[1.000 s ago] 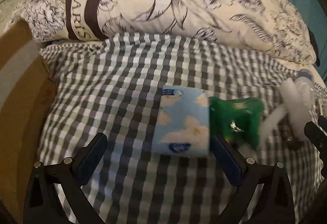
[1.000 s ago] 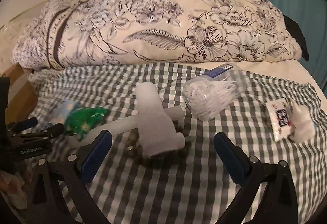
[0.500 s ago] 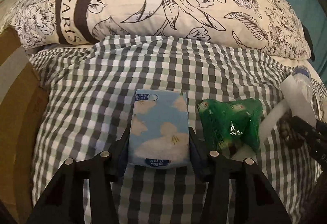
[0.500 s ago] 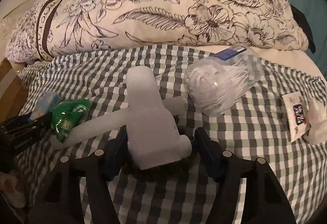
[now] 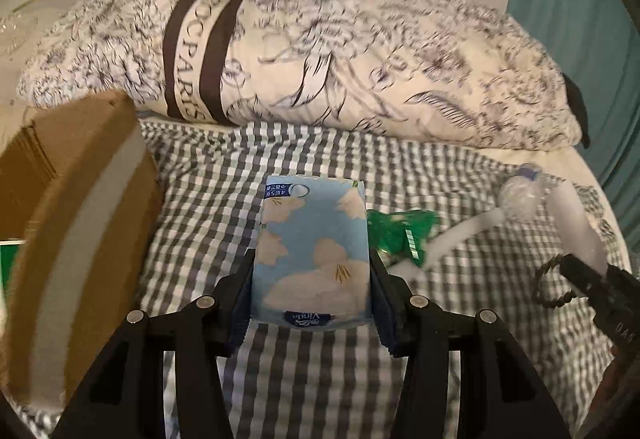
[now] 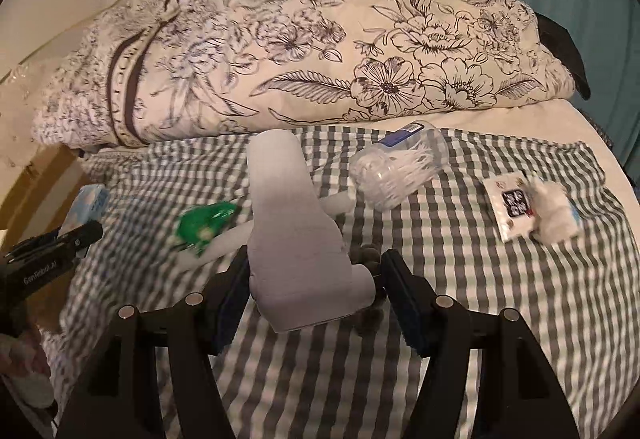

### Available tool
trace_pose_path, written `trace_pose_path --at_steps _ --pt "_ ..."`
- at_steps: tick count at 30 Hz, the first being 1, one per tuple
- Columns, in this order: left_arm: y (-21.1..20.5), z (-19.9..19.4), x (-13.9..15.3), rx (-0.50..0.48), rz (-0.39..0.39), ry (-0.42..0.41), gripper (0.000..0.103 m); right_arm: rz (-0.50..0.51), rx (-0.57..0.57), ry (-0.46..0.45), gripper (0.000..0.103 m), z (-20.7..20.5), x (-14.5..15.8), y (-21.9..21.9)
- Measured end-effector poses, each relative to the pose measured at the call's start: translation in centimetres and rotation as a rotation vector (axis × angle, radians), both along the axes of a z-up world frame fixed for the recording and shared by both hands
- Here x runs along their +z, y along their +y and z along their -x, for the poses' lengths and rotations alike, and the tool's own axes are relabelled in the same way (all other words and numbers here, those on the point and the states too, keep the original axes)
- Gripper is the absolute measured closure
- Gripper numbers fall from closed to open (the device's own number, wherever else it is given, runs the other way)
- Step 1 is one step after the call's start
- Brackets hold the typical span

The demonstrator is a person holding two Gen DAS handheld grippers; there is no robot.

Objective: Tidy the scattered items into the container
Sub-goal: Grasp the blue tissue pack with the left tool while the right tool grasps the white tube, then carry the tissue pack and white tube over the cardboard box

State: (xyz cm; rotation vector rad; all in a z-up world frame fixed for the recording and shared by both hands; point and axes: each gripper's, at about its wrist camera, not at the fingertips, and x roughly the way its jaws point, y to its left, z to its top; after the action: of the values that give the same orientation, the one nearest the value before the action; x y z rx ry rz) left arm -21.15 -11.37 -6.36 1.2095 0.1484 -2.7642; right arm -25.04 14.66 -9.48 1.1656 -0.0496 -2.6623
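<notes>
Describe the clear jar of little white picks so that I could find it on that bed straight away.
Start at the big floral pillow across the head of the bed, then drop to the checked cloth spread in front of it. The jar lies on its side just below the pillow's edge. It is the only see-through thing there, packed with thin white picks and bearing a blue label.

Dim, warm indoor light, no glare. Both fisheye views bend strongly at edges, black vignette in corners. Motion blur smears floral pillow (image 5: pixel 320 51) beyond jaws and cardboard box (image 5: pixel 68 239) left of jaws. Gingham cloth (image 6: pixel 500 299) streaked below jaws.
</notes>
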Motion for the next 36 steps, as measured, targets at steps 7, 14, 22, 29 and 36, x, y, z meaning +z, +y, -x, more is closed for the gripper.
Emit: trace_pose_path --at_steps 7,14,22,29,36 --pt "1.2 -5.3 4.1 -0.019 -0.003 0.046 0.051 0.021 0.032 0.027 0.039 -5.7 3.4 -0.7" --pt "0.9 -9.9 8.0 -0.026 0.002 0.104 0.051 0.033 0.083 0.088 0.039 -10.8 7.2 -2.3" --pt "-2.5 -13.3 12.1 0.03 -0.001 0.179 0.051 0.037 0.146 0.153 0.039 -14.7 11.1 -6.1" --pt "-8.4 -15.1 14.4 0.084 0.004 0.21 0.051 0.049 0.223 0.185 0.039 -15.4 13.9 -12.3" --pt "-16.1 -15.3 13.9 0.18 -0.001 0.191 0.051 0.063 0.346 0.172 0.039 -14.8 14.8 -20.9"
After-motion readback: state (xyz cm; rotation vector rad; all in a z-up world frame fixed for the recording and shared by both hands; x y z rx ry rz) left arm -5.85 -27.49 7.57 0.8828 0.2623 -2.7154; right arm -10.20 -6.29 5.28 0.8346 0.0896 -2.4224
